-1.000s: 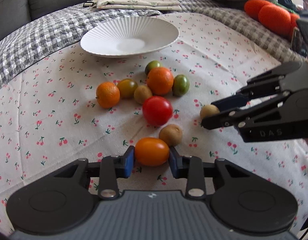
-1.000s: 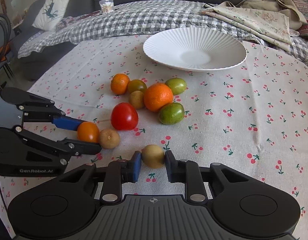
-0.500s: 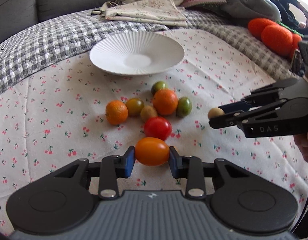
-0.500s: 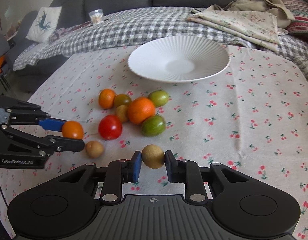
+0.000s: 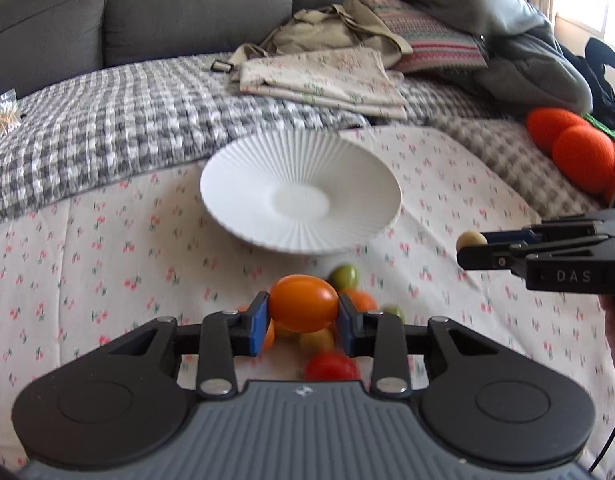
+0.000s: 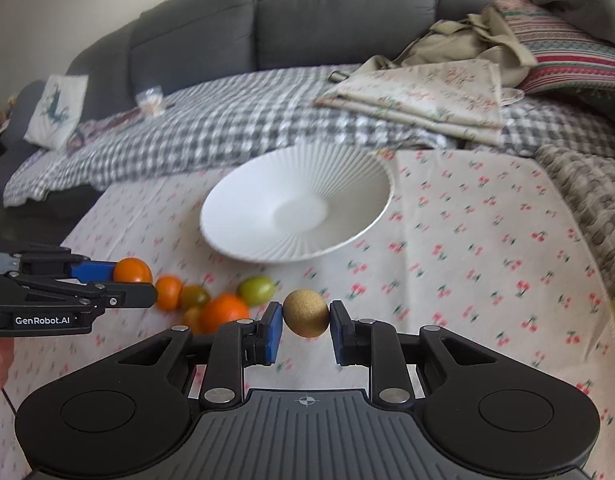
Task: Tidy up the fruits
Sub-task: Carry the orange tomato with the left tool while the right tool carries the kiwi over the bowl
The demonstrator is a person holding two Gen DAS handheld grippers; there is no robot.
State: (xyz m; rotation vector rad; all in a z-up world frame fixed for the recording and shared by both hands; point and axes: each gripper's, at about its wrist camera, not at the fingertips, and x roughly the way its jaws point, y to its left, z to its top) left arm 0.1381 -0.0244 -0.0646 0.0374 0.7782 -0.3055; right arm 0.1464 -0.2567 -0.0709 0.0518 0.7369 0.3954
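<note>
My left gripper [image 5: 303, 320] is shut on an orange tomato [image 5: 304, 303] and holds it in the air short of the white ribbed plate [image 5: 303, 236]; it also shows in the right wrist view [image 6: 133, 280]. My right gripper [image 6: 305, 326] is shut on a small brown kiwi-like fruit [image 6: 306, 313], also held above the cloth, right of the left gripper [image 5: 473, 248]. The plate [image 6: 243, 248] is empty. Below lie the other fruits: a red tomato [image 5: 331, 366], oranges [image 6: 223, 312], green tomatoes [image 6: 256, 290].
The cherry-print cloth [image 6: 487, 260] covers the surface. Behind the plate lie a checked blanket [image 5: 107, 120], folded fabrics [image 5: 319, 76], cushions and a grey sofa [image 5: 147, 8]. Orange plush balls [image 5: 579, 152] sit at the right.
Both grippers have risen with their fruits and moved forward toward the plate. The fruit pile now lies beneath and behind the left gripper's fingers.
</note>
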